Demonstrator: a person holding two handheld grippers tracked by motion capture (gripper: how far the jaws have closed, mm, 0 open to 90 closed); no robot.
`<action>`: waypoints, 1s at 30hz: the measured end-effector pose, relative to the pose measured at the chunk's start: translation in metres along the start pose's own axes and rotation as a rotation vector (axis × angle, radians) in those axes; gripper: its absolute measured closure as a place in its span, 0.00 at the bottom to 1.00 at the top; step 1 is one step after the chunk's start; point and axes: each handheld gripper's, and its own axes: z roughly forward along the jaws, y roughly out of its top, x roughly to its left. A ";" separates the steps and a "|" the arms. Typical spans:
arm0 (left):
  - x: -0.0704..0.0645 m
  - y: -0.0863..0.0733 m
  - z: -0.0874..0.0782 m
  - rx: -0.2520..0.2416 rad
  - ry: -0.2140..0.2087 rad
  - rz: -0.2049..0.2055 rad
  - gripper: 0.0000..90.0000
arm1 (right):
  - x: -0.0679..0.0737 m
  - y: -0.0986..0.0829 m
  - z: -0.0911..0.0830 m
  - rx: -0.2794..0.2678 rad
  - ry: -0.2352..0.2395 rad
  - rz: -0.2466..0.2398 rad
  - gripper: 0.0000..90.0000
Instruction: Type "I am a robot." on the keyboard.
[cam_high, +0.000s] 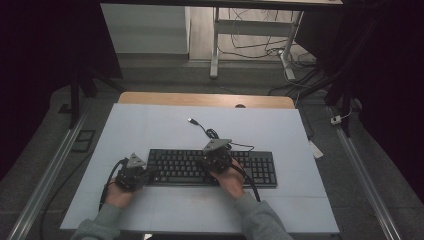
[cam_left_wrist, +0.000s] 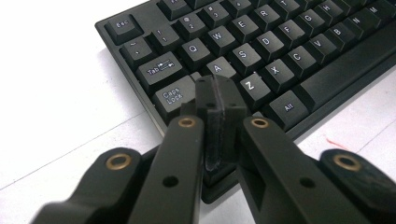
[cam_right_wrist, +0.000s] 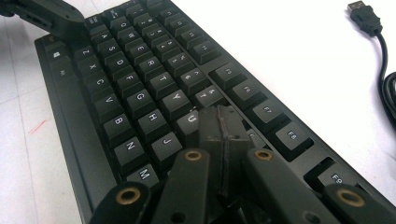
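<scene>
Keyboard x1 on table, 2 closed tools pressing keys

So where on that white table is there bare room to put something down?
The far left corner of the white table, beyond the keyboard, is bare, as is the right edge strip. The far middle holds the USB cable. It is crowded at the keyboard, where the left gripper and right gripper work.

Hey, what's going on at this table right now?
A person holds a gripper in each hand over a black keyboard on a white table. The left gripper, jaws shut, is at the keyboard's left end near Caps Lock and A. The right gripper, also shut, is over the middle keys near U. The keyboard's USB plug lies loose on the table.
</scene>
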 end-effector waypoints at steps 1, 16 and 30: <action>0.000 0.000 0.000 0.000 0.000 0.000 0.98 | 0.000 0.000 0.000 0.002 -0.002 0.000 0.99; 0.000 0.000 -0.001 -0.001 0.002 0.000 0.98 | 0.001 0.004 -0.011 -0.061 0.014 -0.014 1.00; 0.000 0.002 -0.011 -0.081 -0.017 -0.017 0.86 | -0.002 0.002 -0.022 -0.092 0.038 0.036 0.59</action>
